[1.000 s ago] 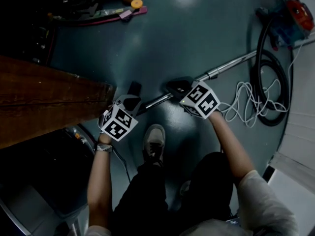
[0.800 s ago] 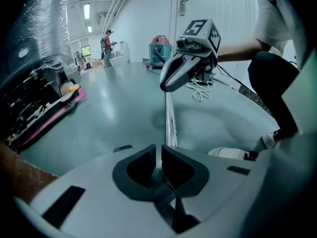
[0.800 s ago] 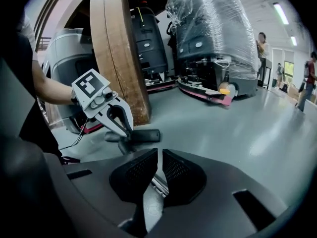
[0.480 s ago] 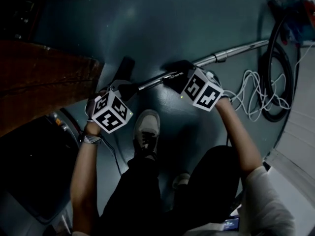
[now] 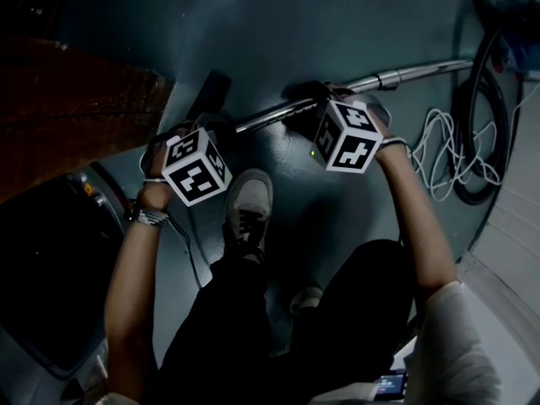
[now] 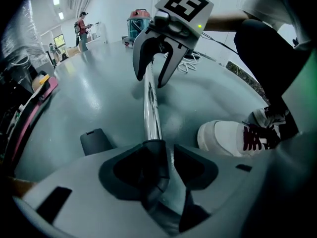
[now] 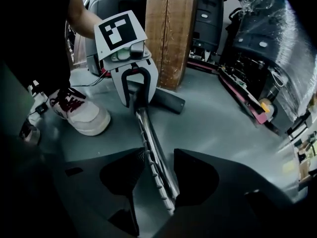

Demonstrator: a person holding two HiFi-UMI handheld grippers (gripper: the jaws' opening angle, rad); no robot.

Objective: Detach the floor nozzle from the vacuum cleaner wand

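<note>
The chrome wand [image 5: 396,78] lies on the grey-green floor, its near end running to the black floor nozzle [image 5: 213,91]. My left gripper [image 6: 161,158] straddles the black neck [image 6: 153,155] where the wand [image 6: 151,108] meets the nozzle [image 6: 94,142]. Its jaws have just been opening and stand off the neck. My right gripper [image 7: 156,177] straddles the wand [image 7: 148,143] further along; its jaws have also just been opening, with the tube loose between them. In the head view, both marker cubes [image 5: 196,165] [image 5: 348,136] hide the fingertips.
A wooden bench [image 5: 67,116] stands at the left. The person's shoe [image 5: 247,205] rests just below the wand. A black hose loop [image 5: 481,125] and white cable [image 5: 443,154] lie at the right. The vacuum body [image 6: 138,21] stands far off.
Both hands have sunk toward the floor along the wand. The right gripper has rolled so its cube faces differently. The wand now looks to lie flat on the floor.
</note>
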